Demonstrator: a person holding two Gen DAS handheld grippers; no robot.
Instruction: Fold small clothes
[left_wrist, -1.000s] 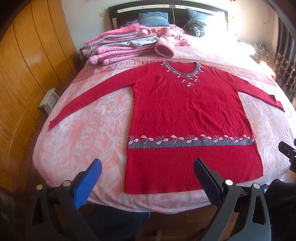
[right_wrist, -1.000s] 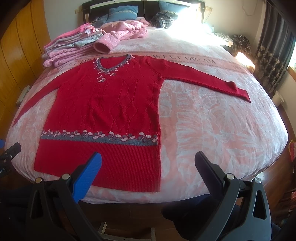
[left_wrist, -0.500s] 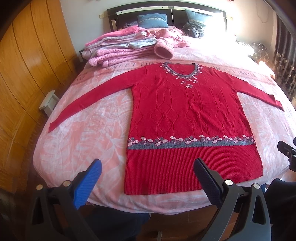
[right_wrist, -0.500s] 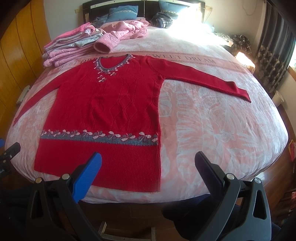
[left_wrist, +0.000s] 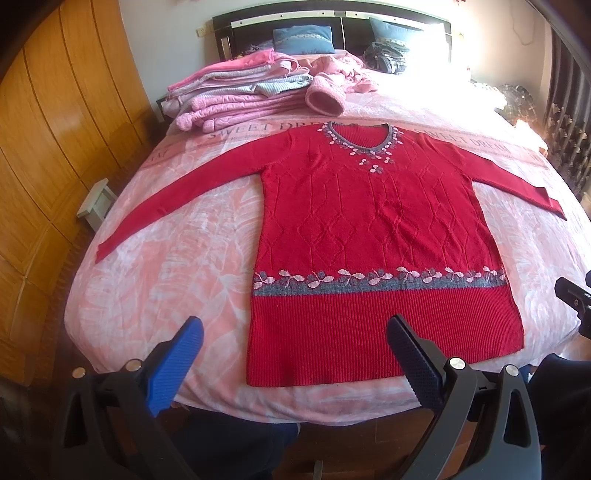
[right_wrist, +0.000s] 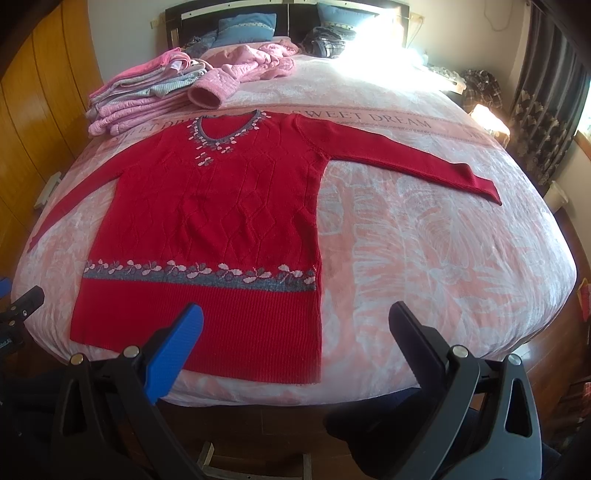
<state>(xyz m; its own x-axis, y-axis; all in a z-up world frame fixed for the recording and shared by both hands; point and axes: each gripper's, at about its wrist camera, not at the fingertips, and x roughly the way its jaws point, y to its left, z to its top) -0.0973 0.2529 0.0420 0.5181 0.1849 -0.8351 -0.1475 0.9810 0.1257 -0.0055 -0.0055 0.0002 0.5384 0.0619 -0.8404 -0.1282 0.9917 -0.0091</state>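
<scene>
"SWEET DREAM" is being shown on the pink bedspread beyond the flat red sweater — the left gripper and right gripper are being held with jaws apart, empty.

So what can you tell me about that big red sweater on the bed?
The red sweater looks knitted, with raised diamond patterns, a ribbed hem, and a grey band with pink flowers low down and round the neck. It lies flat and unfolded on the pink bedspread, both sleeves spread out, hem nearest the cameras. No gripper touches it.
</scene>
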